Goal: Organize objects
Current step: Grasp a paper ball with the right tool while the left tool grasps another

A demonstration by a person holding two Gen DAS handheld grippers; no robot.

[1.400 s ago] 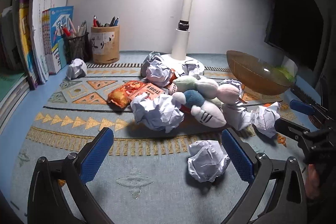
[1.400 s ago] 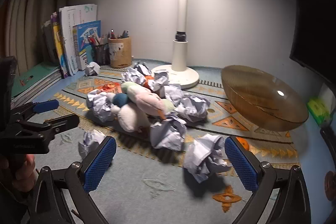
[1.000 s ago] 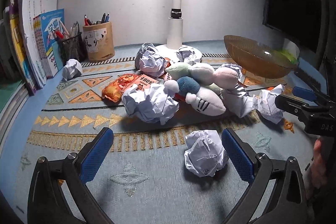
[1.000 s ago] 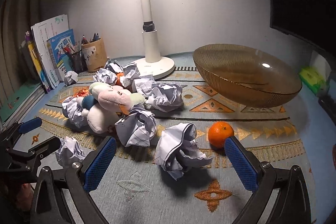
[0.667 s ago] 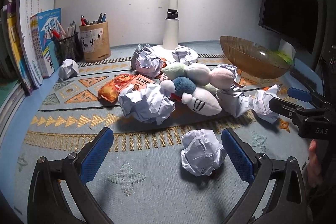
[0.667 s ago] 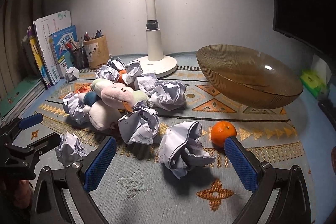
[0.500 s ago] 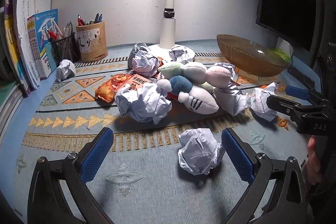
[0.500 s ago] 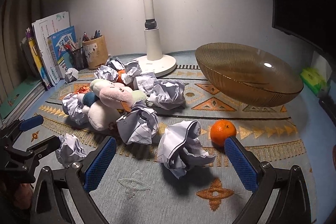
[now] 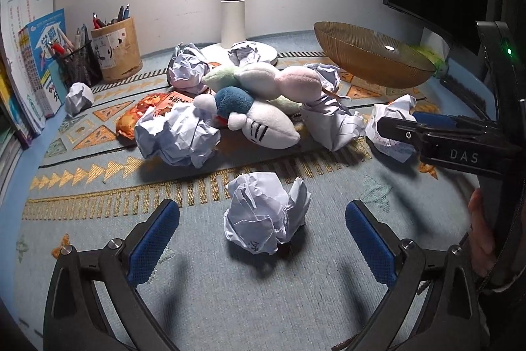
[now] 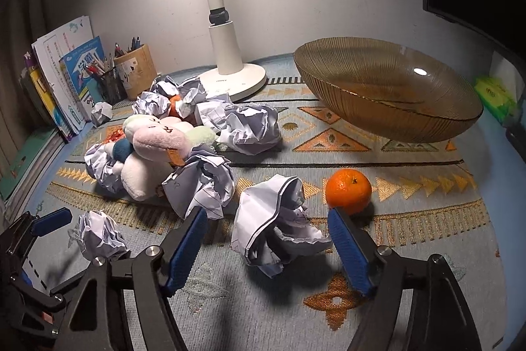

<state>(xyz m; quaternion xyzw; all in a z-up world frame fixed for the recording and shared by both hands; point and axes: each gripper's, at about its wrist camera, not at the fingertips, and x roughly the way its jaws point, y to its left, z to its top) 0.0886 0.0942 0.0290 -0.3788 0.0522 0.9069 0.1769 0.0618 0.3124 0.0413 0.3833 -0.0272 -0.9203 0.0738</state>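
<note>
Crumpled paper ball [image 10: 279, 226] sits between the right gripper's [image 10: 268, 247] spread fingers; left gripper [image 9: 259, 239] likewise spread

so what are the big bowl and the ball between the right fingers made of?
Bowl: looks like amber glass, possibly clear plastic; ribbed, glossy, with a lamp glint. Ball between the open right gripper fingers: crumpled white paper, matte, sharp creases, pen marks.

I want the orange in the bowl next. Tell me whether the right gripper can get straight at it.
Probably not straight: the right gripper is open around a crumpled paper ball, with the orange just beyond its right fingertip.
</note>
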